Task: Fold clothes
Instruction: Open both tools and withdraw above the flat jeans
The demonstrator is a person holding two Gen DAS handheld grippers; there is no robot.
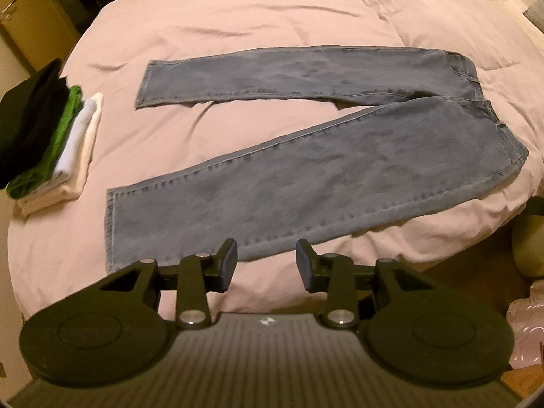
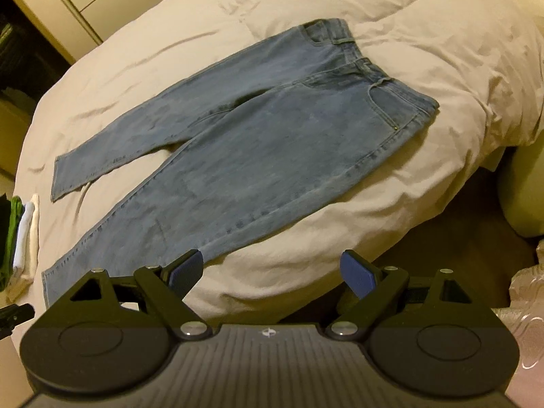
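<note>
Hovering at the near bed edge, left gripper [image 1: 266, 265] has its jaws partly apart and nothing between them; its blue pads [image 1: 228, 265] sit just short of the near leg's side seam. Right gripper [image 2: 272, 273] is spread wider, also empty, hanging off the bed's near right side, near the thigh part of the jeans [image 1: 306, 170] but not touching.

Progress, judged: some clothes look done, since a folded stack [image 1: 51, 136] (black, green, white) sits at the far-left edge of the bed [image 1: 272, 17]. Jeans not yet folded at all, so this item is at its start; first fold and any stacking are left.

Jeans lie flat mid-bed, light blue denim, front up, waistband to the right, legs pointing left and splayed in a V. Near leg runs toward the grippers, far leg lies well apart from it at the cuffs. Fabric is fairly smooth, few wrinkles. Duvet under them is rumpled.
</note>
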